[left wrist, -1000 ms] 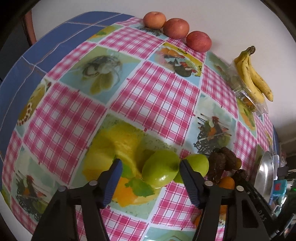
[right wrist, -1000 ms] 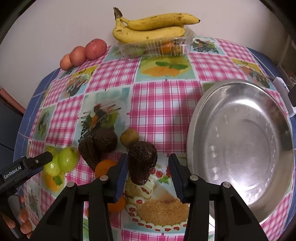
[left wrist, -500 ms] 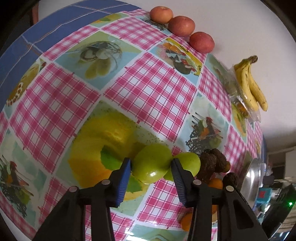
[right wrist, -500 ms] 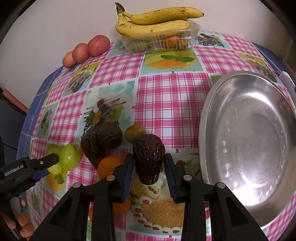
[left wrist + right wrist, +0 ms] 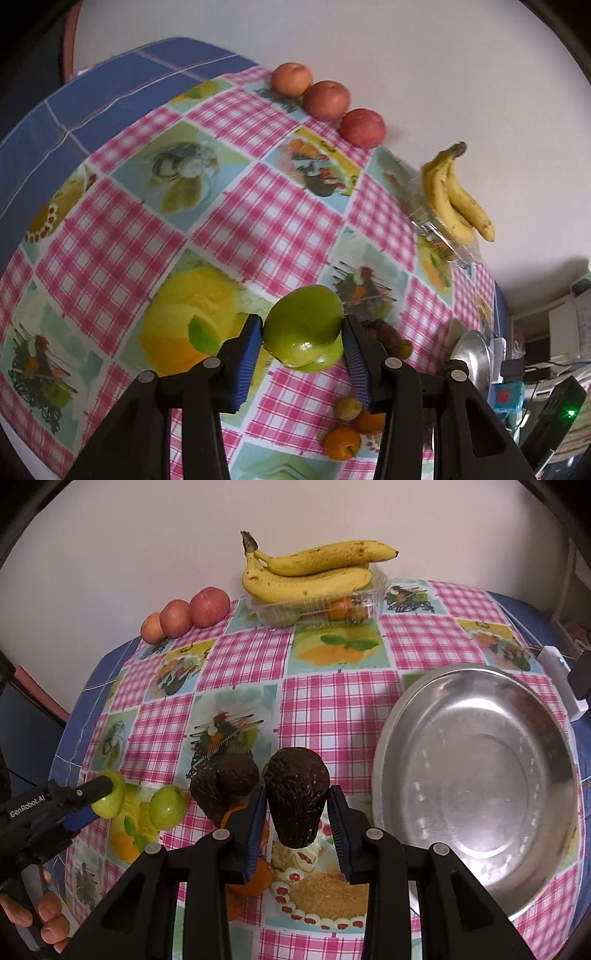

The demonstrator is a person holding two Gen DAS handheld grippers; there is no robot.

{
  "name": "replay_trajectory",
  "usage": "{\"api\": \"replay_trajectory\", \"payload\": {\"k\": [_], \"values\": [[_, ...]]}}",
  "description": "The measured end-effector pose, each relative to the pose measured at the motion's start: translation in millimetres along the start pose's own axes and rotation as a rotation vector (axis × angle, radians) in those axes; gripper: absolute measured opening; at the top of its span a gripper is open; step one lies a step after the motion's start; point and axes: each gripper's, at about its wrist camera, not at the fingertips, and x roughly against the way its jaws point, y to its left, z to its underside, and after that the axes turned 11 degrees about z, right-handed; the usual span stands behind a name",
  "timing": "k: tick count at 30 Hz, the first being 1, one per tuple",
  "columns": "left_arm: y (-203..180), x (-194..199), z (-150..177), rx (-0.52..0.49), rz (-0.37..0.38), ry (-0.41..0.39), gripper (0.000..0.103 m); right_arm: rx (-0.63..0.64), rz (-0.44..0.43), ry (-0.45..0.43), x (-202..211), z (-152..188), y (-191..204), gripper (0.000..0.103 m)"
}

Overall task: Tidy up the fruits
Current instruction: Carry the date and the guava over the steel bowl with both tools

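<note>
My left gripper (image 5: 303,341) is shut on a green apple (image 5: 303,325) and holds it lifted above the checked tablecloth; it also shows in the right wrist view (image 5: 109,799). A second green apple (image 5: 168,806) lies on the cloth below. My right gripper (image 5: 297,819) is shut on a dark avocado (image 5: 297,794), raised off the cloth. Two more avocados (image 5: 225,779) lie just left of it, with oranges (image 5: 341,443) beside them. A large steel bowl (image 5: 476,775) stands empty to the right.
Three red apples (image 5: 184,616) line the back wall. Bananas (image 5: 310,572) rest on a clear plastic box (image 5: 325,609) with fruit inside. A small brownish fruit (image 5: 348,408) lies by the oranges. A white device (image 5: 561,686) sits at the table's right edge.
Both grippers have closed on their fruit and lifted: the left raised the green apple off the cloth, the right raised the avocado.
</note>
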Motion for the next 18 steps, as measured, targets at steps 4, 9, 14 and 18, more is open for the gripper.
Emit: {"api": "replay_trajectory", "payload": {"k": [4, 9, 14, 18], "values": [[-17.3, -3.0, 8.1, -0.047, 0.015, 0.015, 0.047, -0.009, 0.010, -0.007, 4.4, -0.8, -10.5, 0.035], [-44.5, -14.8, 22.4, -0.112, 0.045, 0.049, 0.047, -0.051, 0.073, -0.021, 9.8, -2.4, -41.2, 0.035], [-73.4, -26.4, 38.3, -0.187, 0.067, 0.080, 0.047, -0.114, 0.152, -0.028, 14.7, -2.1, -83.3, 0.035], [-104.1, -37.8, 52.4, -0.263, 0.099, 0.115, 0.047, -0.177, 0.202, -0.038, 19.2, 0.4, -118.0, 0.035]]}}
